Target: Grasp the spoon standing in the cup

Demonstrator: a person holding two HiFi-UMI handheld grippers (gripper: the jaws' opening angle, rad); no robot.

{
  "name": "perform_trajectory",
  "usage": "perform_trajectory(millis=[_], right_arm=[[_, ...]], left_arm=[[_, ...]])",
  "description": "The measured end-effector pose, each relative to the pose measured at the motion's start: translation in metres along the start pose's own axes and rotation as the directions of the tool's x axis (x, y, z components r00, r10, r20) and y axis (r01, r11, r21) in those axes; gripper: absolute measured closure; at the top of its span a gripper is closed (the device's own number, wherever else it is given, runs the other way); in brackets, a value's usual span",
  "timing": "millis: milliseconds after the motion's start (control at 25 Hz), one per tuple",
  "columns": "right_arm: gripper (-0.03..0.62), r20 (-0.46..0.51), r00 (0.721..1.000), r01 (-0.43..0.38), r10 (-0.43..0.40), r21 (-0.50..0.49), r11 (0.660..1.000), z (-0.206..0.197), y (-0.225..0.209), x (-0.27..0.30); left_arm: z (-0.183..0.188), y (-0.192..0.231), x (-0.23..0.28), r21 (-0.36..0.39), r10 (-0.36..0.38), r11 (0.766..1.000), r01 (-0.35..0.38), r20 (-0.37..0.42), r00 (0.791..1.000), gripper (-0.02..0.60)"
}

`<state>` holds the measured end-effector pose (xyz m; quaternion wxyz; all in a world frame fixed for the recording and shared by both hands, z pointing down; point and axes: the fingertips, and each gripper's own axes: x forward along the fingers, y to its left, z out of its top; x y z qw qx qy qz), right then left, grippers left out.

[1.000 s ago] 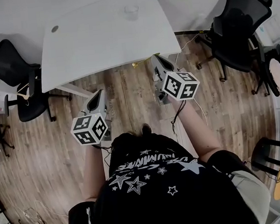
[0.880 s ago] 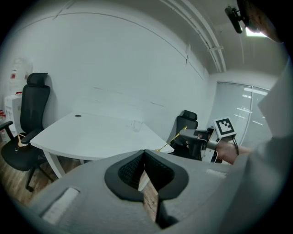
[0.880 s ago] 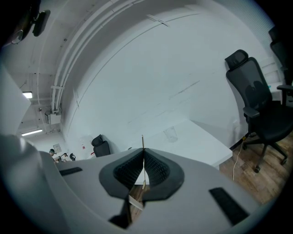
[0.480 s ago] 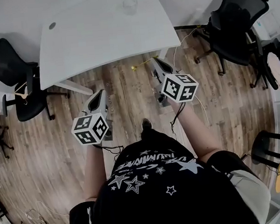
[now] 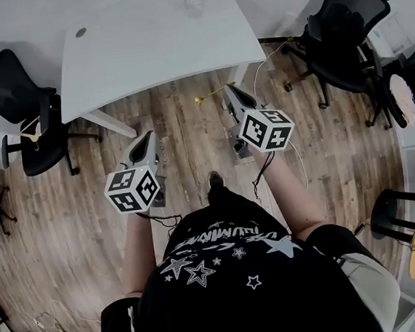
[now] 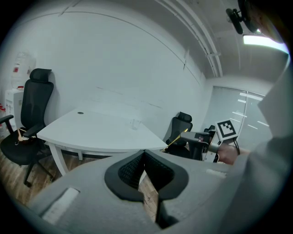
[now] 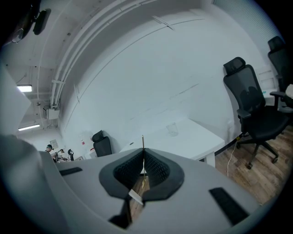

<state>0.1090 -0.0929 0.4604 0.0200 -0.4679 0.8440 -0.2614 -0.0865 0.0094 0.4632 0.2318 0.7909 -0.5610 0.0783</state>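
Note:
A clear cup point(image 5: 193, 6) stands near the far edge of the white table point(image 5: 145, 51); it also shows small in the left gripper view point(image 6: 135, 123) and the right gripper view point(image 7: 172, 129). No spoon is visible in it. My right gripper point(image 5: 228, 88) hangs over the wooden floor in front of the table, shut on a thin golden spoon point(image 5: 209, 94) that sticks out leftward from its tip. That spoon point(image 7: 143, 142) rises from the closed jaws of the right gripper point(image 7: 143, 151). My left gripper point(image 5: 146, 140) is lower left, shut, with nothing between its jaws point(image 6: 144, 151).
Black office chairs stand left point(image 5: 9, 78) and right point(image 5: 344, 32) of the table. A cable point(image 5: 269, 46) trails over the floor by the table's right leg. A black stool point(image 5: 395, 216) is at the right. A dark grommet point(image 5: 81, 33) marks the tabletop.
The table has slid slightly up and away in the head view. Both grippers keep their pose, the right still holding the spoon.

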Motion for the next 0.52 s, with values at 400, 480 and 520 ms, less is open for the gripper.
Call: perform_trajectory(millis=[400,480,520], right_arm=[[0.579,0.024,1.0,0.015,-0.014,-0.014,1.0,-0.001,0.016,-0.026],[0.579,0.024,1.0,0.015,-0.015,-0.016,1.0,-0.002,0.02,-0.028],[0.579,0.024,1.0,0.015,-0.014,-0.016,1.0,-0.003,0.021,-0.029]], left_arm=[[-0.002,-0.006,-0.025,0.012,-0.021,1.0,0.021,0.018,1.0,0.574],[-0.003,-0.006,-0.028,0.011,-0.022,1.0,0.022,0.019,1.0,0.574],[-0.003,-0.006,-0.03,0.011,-0.023,1.0,0.023,0.019,1.0,0.574]])
